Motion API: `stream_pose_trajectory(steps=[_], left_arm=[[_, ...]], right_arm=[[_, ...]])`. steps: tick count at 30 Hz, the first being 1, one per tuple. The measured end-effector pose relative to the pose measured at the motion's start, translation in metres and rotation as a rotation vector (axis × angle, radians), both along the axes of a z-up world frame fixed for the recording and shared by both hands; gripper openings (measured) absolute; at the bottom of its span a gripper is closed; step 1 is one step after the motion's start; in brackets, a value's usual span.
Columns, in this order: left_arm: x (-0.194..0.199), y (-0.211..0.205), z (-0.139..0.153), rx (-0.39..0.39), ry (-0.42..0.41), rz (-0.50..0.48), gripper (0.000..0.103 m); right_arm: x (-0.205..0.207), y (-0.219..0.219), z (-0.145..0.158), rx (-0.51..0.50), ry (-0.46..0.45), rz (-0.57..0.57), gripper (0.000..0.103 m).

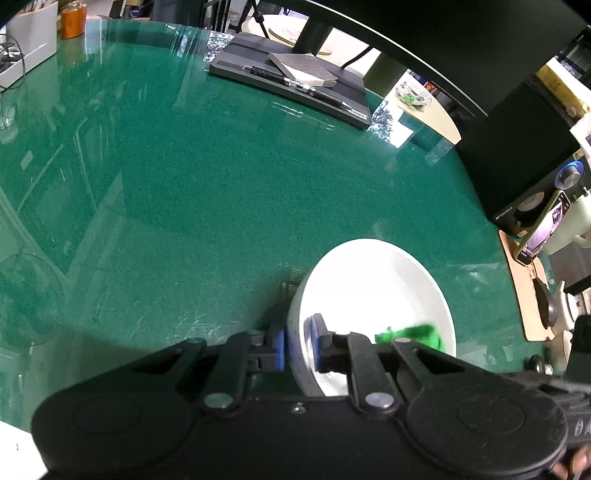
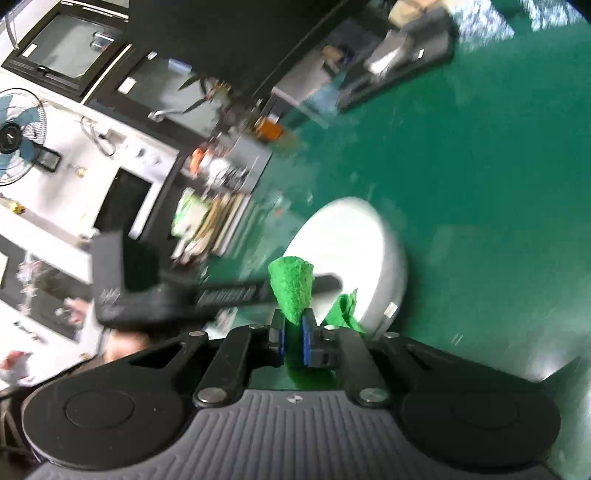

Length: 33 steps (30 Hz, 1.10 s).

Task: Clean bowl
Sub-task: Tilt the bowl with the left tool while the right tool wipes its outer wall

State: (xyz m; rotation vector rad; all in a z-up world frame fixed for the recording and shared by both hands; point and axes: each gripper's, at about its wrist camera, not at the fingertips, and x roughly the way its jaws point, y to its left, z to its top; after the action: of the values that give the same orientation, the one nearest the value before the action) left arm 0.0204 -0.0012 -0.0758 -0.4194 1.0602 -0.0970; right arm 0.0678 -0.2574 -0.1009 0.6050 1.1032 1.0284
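A white bowl (image 1: 373, 291) stands on the green glass table (image 1: 184, 184). My left gripper (image 1: 298, 345) is shut on the bowl's near rim, one blue pad outside the wall and one inside. A green cloth (image 1: 413, 334) shows inside the bowl at its right side. In the right wrist view my right gripper (image 2: 293, 338) is shut on the green cloth (image 2: 291, 288), which sticks up between the pads. The bowl (image 2: 347, 251) lies just ahead of it, tilted in this blurred view. The left gripper's black body (image 2: 177, 291) reaches in from the left to the bowl.
A black monitor base (image 1: 295, 92) with a notebook and pen sits at the table's far side. A black speaker (image 1: 524, 177), a phone (image 1: 543, 229) and a wooden board (image 1: 528, 295) stand at the right. A white box (image 1: 26, 44) and orange jar (image 1: 72, 22) are far left.
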Motion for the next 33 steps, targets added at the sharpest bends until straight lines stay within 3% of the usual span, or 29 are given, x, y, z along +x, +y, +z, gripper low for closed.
stream_pose_trajectory(steps=[4,8,11,14,18,24,27,31,33], left_arm=[[-0.001,-0.001,0.0,0.005,0.0,-0.001,0.015],[-0.001,-0.001,0.0,0.001,-0.001,0.003,0.015],[-0.001,0.0,0.0,-0.002,0.001,0.003,0.015],[-0.001,-0.001,0.0,0.001,0.0,0.007,0.015],[-0.004,-0.004,0.0,0.004,-0.001,0.019,0.016],[-0.013,-0.014,0.002,0.031,0.01,0.043,0.018],[-0.013,-0.018,0.007,0.054,0.028,0.007,0.02],[-0.005,-0.011,0.011,0.025,-0.01,0.02,0.019],[0.003,-0.014,0.01,0.053,-0.001,-0.013,0.019]], right_arm=[[0.017,-0.006,-0.002,-0.019,-0.046,-0.069,0.004],[0.011,-0.002,0.0,-0.018,-0.005,-0.056,0.009],[-0.008,0.003,0.001,0.007,0.037,-0.015,0.009],[0.001,0.0,-0.005,0.012,0.059,-0.044,0.004],[0.022,-0.009,-0.009,0.021,0.011,-0.125,0.002],[0.034,-0.007,-0.009,0.017,-0.032,-0.122,0.002],[0.038,-0.007,-0.01,0.024,-0.022,-0.117,0.005],[0.039,-0.008,-0.011,0.03,-0.013,-0.109,0.007],[0.04,-0.009,-0.012,0.035,-0.008,-0.107,0.006]])
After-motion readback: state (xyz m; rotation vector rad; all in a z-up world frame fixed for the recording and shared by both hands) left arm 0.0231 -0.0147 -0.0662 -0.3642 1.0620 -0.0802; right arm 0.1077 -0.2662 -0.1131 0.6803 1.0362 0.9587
